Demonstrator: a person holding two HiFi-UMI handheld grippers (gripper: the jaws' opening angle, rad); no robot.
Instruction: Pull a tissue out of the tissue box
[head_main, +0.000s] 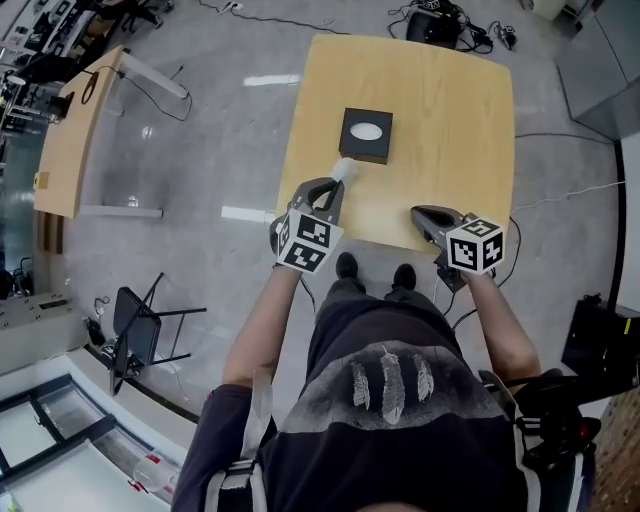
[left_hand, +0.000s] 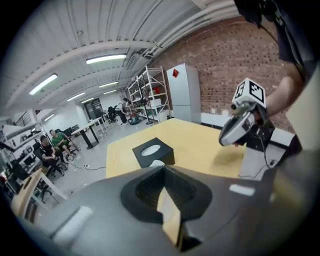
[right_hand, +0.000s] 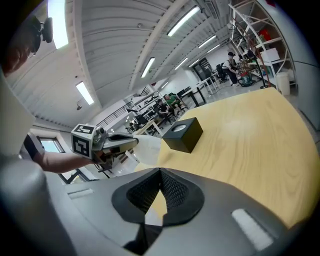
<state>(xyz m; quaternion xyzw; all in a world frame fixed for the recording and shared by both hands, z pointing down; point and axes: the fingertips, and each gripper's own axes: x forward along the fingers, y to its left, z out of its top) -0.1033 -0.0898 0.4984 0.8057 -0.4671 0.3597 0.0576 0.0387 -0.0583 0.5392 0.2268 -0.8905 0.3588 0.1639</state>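
Your left hand-held gripper (head_main: 337, 186) pinches a tissue (head_main: 344, 169) beside the box (head_main: 366, 135); your right hand-held gripper (head_main: 417, 212) is closed and empty.

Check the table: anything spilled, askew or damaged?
Nothing stands out. The black square tissue box sits flat on the light wooden table, intact; the white tissue is pinched in the left gripper.

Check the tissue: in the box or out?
Out: the left gripper, jaws shut, holds the tissue beside the tissue box, away from its top opening.
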